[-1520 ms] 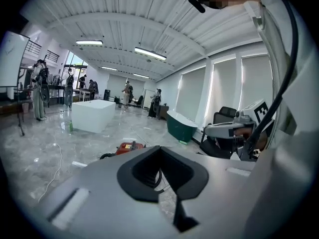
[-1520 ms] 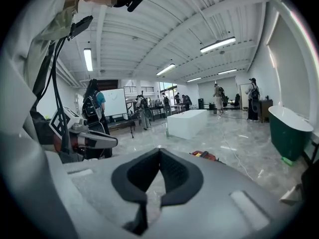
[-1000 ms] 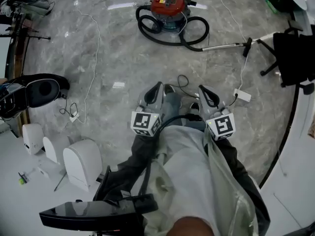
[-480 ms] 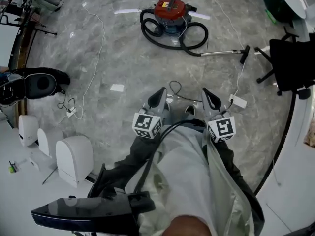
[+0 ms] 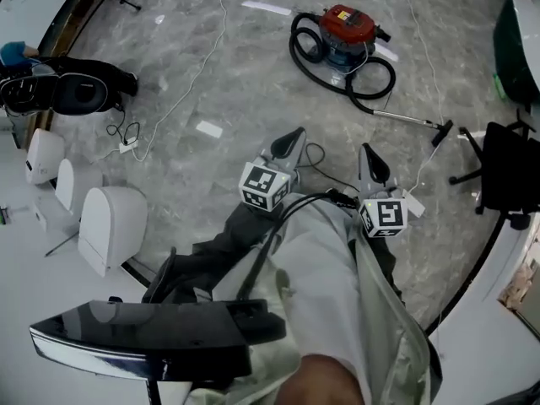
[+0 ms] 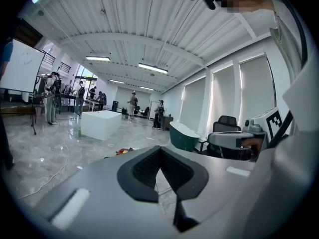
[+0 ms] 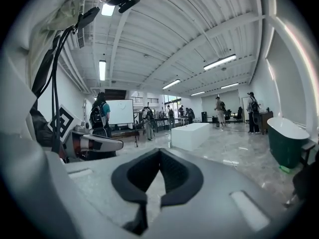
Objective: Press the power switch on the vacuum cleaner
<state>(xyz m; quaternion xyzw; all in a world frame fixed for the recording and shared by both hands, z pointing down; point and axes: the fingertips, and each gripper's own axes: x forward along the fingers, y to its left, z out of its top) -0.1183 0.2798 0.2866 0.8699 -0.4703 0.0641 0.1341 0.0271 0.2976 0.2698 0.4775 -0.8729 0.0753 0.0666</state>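
Note:
The vacuum cleaner (image 5: 347, 27) has a red top and a blue base and stands on the marble floor at the upper right of the head view. Its black hose (image 5: 304, 53) coils around it, and its wand (image 5: 411, 120) lies out to the right. The left gripper view shows only a sliver of its red top (image 6: 124, 151) beyond the jaws. My left gripper (image 5: 293, 137) and right gripper (image 5: 367, 155) are held side by side in front of the person's body, well short of the vacuum. Both are shut, with nothing between the jaws.
A white cable (image 5: 198, 70) and a power strip (image 5: 126, 146) lie on the floor at left, near white pods (image 5: 110, 226). A black office chair (image 5: 506, 171) stands at right. A green tub (image 6: 184, 136) and a white block (image 7: 192, 133) stand farther off, with people in the background.
The head view has swung, so the vacuum now shows further right and the chair lower. Both grippers stay shut in front of the body, slightly further apart.

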